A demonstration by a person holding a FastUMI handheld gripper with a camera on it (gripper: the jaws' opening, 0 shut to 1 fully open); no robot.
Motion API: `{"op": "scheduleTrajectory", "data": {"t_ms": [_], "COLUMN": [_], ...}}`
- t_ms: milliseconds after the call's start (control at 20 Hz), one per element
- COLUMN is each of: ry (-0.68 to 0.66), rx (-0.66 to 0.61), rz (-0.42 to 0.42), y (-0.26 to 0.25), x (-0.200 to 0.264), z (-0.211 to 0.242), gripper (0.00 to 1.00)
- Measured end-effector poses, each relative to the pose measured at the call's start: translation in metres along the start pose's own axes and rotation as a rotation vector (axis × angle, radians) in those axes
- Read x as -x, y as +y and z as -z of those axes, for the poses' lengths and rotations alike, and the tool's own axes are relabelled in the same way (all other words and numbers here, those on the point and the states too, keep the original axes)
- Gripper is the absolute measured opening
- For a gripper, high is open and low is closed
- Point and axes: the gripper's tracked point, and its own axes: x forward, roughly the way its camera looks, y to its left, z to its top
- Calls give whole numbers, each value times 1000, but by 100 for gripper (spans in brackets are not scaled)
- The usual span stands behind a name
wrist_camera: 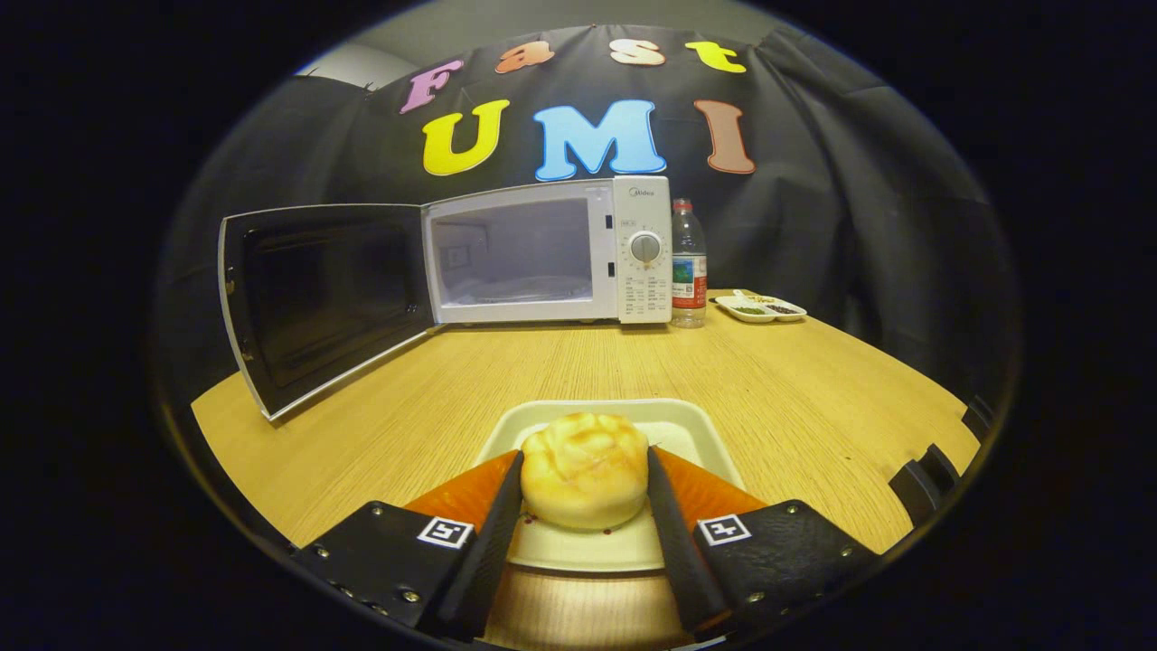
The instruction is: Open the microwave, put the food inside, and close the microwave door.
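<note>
In the gripper view the white microwave (542, 253) stands at the far side of the wood-grain bench (795, 380) with its dark-windowed door (316, 298) swung wide, so opening looks done. The tool (585, 488) is closed on the round, golden, glossy bun (585, 468), both fingers pressing its sides above a shallow white rounded-square plate (687, 425). Loading and shutting the door remain.

**Count of things on the counter**

One microwave (542, 253) stands with its one door (321, 303) swung open. One bun (586, 468) sits on one pale tray (696, 425), with one set of tongs (585, 475), two fingers, pressing its sides. One bottle (688, 264) and one small sectioned dish (761, 309) stand beside the microwave. One counter (813, 389) carries them all.
</note>
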Motion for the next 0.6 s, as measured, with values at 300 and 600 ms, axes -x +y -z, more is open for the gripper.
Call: {"op": "scheduleTrajectory", "data": {"t_ms": [300, 600], "ry": [-65, -82], "rx": [-49, -164], "rz": [-118, -246], "y": [40, 95], "x": [-2, -52], "z": [-76, -149], "gripper": [75, 75]}}
